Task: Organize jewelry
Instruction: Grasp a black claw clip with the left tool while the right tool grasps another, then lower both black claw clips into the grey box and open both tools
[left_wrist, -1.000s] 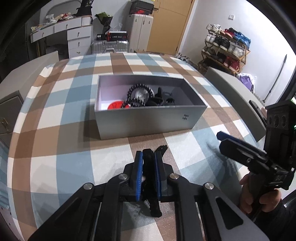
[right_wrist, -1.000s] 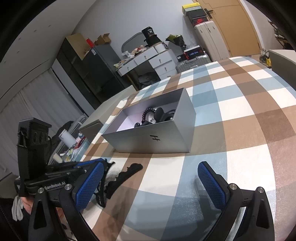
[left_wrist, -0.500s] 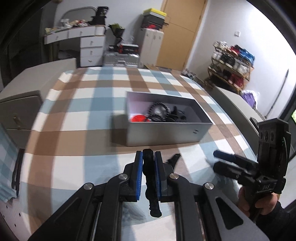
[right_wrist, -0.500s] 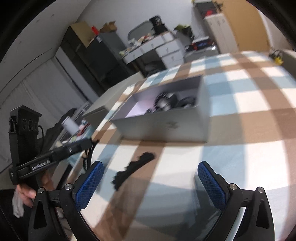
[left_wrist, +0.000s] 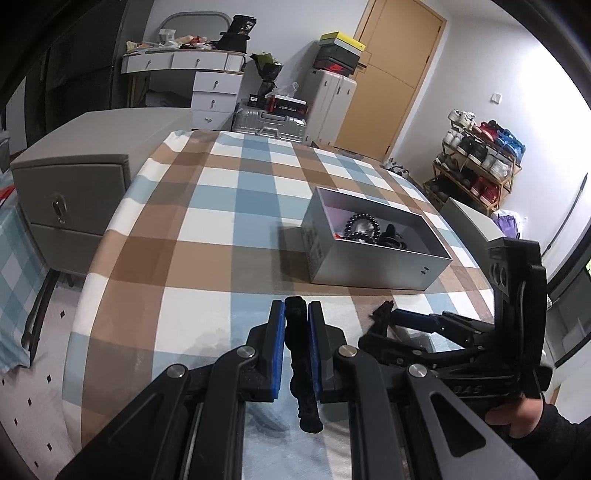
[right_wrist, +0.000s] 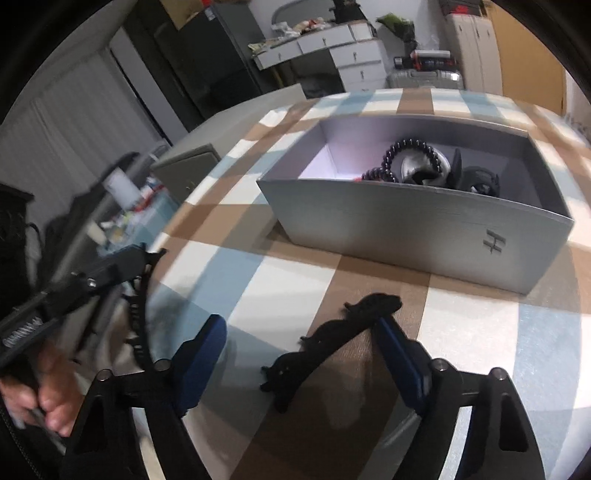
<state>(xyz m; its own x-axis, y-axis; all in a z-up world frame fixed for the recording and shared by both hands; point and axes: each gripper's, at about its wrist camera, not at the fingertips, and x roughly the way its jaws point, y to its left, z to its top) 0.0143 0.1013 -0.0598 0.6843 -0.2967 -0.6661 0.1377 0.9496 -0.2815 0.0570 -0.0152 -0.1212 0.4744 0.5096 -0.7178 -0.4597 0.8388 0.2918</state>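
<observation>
Right tongs (right_wrist: 299, 354) nearer hair clip (right_wrist: 332, 336) (closing)

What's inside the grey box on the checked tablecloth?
In the grey box: a dark beaded bracelet around something silvery, a second beaded strand, black pieces and a bit of red. The near wall hides whatever lies low beneath them.
</observation>
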